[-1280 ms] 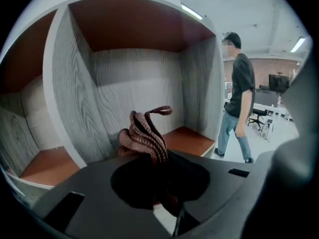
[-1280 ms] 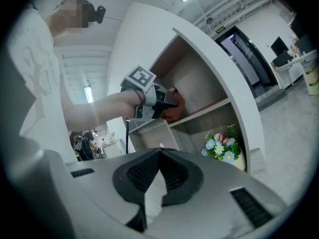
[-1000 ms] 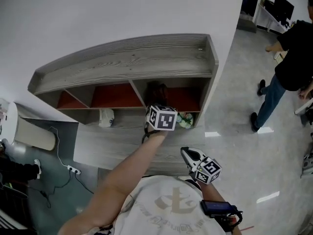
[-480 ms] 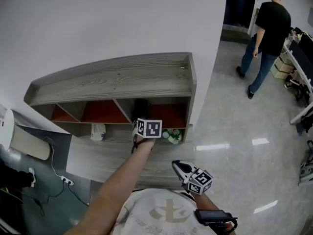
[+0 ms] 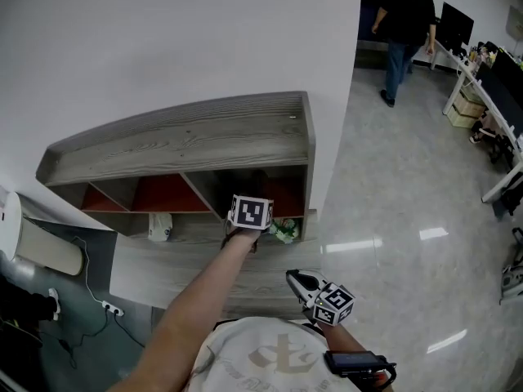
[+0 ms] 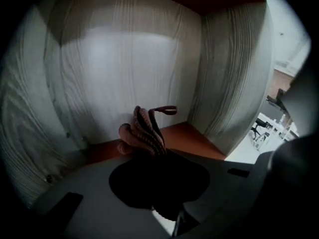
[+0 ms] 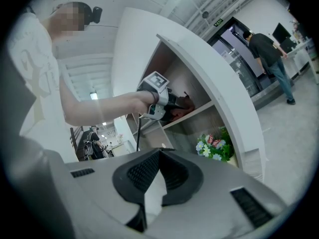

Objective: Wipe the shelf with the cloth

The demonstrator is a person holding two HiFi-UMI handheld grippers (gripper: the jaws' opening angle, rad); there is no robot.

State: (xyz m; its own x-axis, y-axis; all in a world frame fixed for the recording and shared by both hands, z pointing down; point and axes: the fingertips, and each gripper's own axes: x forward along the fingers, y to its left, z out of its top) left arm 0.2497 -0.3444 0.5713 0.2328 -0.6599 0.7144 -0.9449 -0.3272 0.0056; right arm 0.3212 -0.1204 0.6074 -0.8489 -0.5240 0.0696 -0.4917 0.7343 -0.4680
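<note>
Cloth (image 6: 142,133), one, pinched by left hand-held gripper (image 6: 155,156) inside one shelf (image 5: 180,141).

Fake flowers (image 5: 284,231) w/ green leaves; white obj. (image 5: 160,227) well apart to their left. Person (image 5: 404,6) in bkgd on glossy floor (image 5: 392,178), near monitor (image 5: 455,24). Power strip (image 5: 104,305) btm left.

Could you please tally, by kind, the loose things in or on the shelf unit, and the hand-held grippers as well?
cloth: 1
flower bunch: 1
white object: 1
hand-held grippers: 2, the left hand-held gripper and the right hand-held gripper
Total: 5
</note>
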